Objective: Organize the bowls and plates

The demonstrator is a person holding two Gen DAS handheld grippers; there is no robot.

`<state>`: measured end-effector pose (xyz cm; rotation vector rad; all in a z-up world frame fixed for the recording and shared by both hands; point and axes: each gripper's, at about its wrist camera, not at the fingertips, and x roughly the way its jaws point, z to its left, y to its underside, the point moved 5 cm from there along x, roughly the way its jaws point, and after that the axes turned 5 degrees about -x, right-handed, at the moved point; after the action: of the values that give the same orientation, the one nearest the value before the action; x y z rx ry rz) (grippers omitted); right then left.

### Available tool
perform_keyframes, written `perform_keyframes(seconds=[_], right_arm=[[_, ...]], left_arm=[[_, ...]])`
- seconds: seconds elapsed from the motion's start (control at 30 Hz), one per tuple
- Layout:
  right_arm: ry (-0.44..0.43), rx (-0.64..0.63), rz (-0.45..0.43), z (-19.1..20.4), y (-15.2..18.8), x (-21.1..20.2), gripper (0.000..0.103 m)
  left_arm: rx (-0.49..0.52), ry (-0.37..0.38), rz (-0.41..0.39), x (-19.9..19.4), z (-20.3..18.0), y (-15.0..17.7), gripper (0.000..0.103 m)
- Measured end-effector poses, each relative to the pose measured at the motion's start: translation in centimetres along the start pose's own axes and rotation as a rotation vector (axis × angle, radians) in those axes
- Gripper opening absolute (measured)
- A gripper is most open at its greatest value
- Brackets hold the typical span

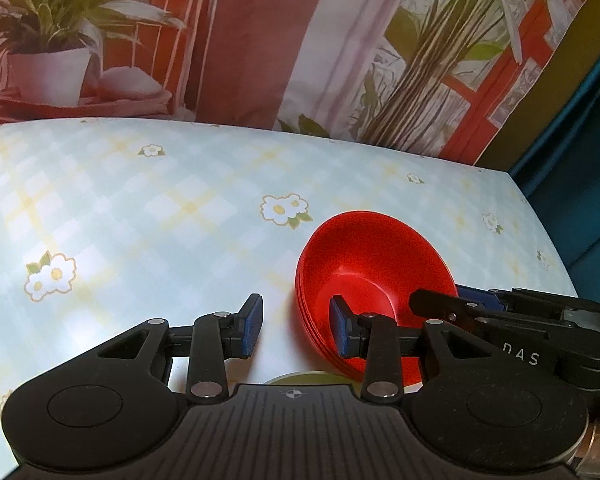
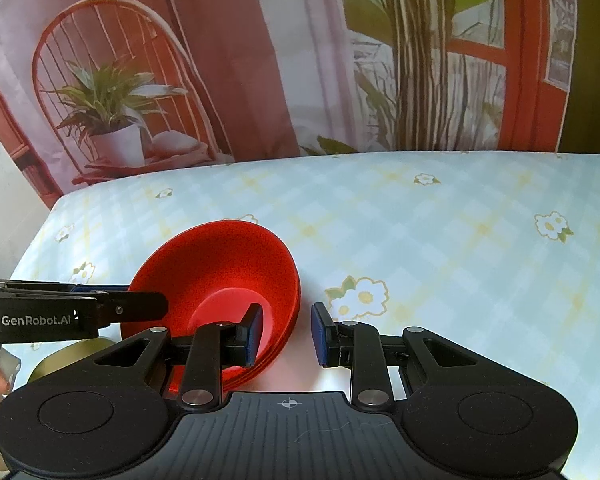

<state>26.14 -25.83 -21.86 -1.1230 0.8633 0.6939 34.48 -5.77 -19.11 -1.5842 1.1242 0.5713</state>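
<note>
Nested red plastic bowls (image 1: 374, 276) on the flowered checked tablecloth (image 1: 160, 208)
Top bowl empty; left gripper (image 1: 296, 330) and right gripper (image 2: 286, 334) each straddle its rim, jaws apart, not pinching.

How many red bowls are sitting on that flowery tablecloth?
4 at least, by the rim edges showing: all nested in one stack of red bowls near the table's front edge, between the two tongs. More could be hidden inside the stack.

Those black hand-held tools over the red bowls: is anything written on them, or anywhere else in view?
"GenRobot.AI": white letters on the side of the left gripper.
"DAS": only these letters show on the side of the right gripper; the rest is hidden.
Poster on the backdrop: too blurred to read.
</note>
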Motion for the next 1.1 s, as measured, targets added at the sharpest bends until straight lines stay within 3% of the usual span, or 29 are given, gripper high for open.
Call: perform_keyframes(seconds=[0.37, 0.4, 0.57, 1.1], right_arm=[[-0.029, 0.006, 0.015, 0.5, 0.3, 0.8, 0.022], [-0.028, 0.006, 0.014, 0.5, 0.4, 0.7, 0.021], [-0.024, 0.022, 0.008, -0.1, 0.4, 0.5, 0.016], [-0.015, 0.03, -0.086, -1.2, -0.9, -4.6, 0.015]], left_arm=[[0.008, 0.045, 0.027, 1.5, -0.6, 0.5, 0.037], [0.015, 0.053, 0.025, 1.5, -0.8, 0.5, 0.032], [0.047, 0.048, 0.031, 1.5, -1.5, 0.5, 0.028], [0.107, 0.058, -0.045, -2.5, -4.7, 0.3, 0.028]])
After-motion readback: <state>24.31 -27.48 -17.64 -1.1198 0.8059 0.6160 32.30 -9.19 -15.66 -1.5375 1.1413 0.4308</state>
